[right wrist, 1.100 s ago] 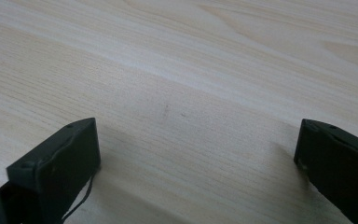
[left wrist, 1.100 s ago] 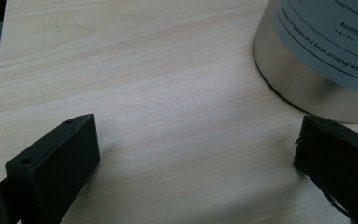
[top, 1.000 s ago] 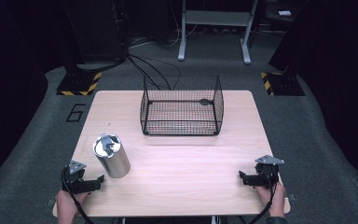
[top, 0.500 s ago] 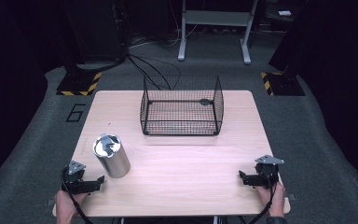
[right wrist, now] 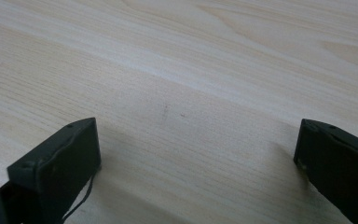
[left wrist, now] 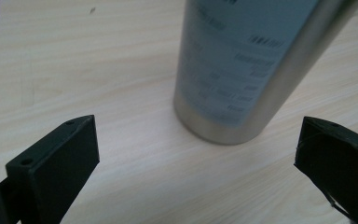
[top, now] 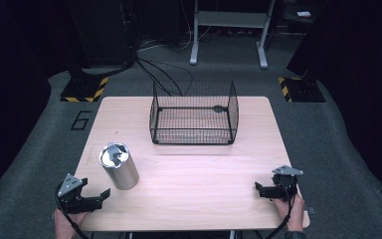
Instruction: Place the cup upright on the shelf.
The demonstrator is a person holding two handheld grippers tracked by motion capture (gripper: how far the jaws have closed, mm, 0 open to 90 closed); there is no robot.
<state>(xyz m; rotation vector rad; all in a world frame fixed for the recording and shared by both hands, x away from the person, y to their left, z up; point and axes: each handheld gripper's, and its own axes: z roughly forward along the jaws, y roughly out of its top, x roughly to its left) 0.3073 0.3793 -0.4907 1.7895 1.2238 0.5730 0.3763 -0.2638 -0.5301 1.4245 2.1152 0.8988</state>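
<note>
While both jaws gape wide and empty, the left hand-held gripper faces the upright silver metal cylinder at lower left of the light wooden tabletop; the right hand-held gripper, equally spread, rests lower right.

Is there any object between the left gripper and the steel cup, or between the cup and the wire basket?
Nothing visible. The left gripper, jaws open, faces the silver metal cup across bare wooden table. Bare tabletop also lies between the cup and the black wire basket.
</note>
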